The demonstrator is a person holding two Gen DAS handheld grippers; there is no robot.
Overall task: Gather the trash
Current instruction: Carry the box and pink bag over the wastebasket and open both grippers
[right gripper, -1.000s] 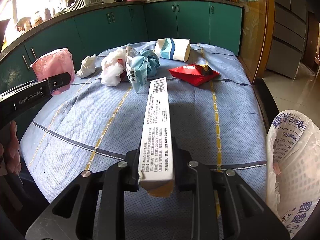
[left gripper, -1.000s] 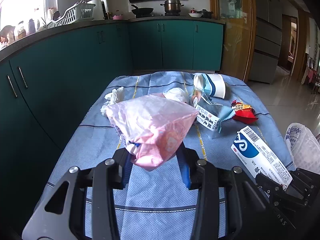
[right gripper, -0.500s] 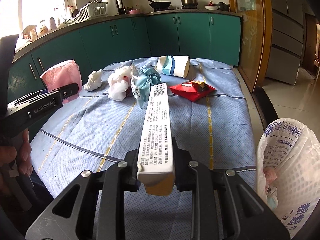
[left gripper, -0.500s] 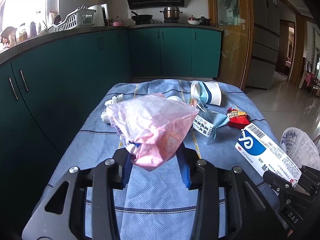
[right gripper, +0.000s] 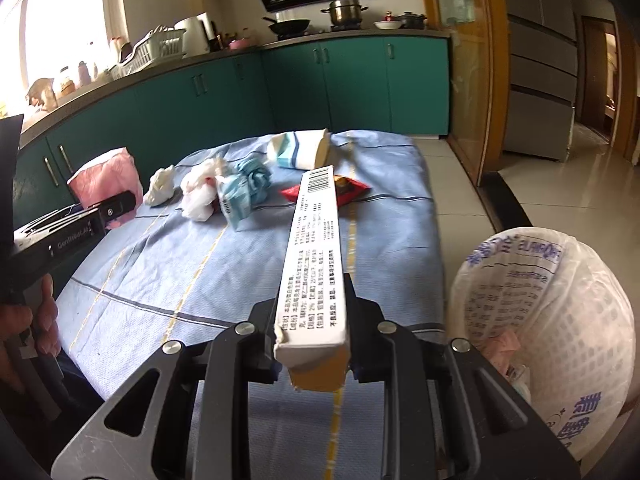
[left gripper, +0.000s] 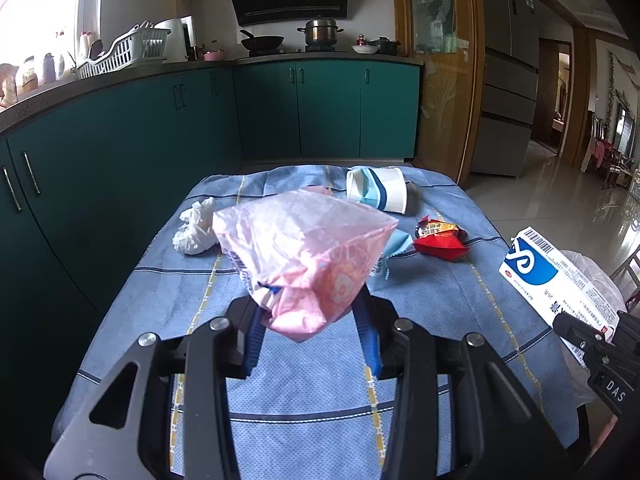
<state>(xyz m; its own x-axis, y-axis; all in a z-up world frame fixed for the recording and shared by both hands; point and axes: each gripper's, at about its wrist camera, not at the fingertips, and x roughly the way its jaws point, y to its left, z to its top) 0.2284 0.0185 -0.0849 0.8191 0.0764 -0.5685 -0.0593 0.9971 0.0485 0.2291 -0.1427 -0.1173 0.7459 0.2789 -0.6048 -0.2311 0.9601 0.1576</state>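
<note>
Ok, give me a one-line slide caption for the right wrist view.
Right gripper clamps a long white carton above the blue tablecloth, beside the lined trash bin.

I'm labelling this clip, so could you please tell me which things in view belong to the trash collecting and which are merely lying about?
Part of the job:
- pink plastic bag, in the left hand-held gripper
- long carton, in the right hand-held gripper
- lined bin
- crumpled tissue, paper cup, red wrapper

Just lying about:
- dish rack
- pot, pan
</note>
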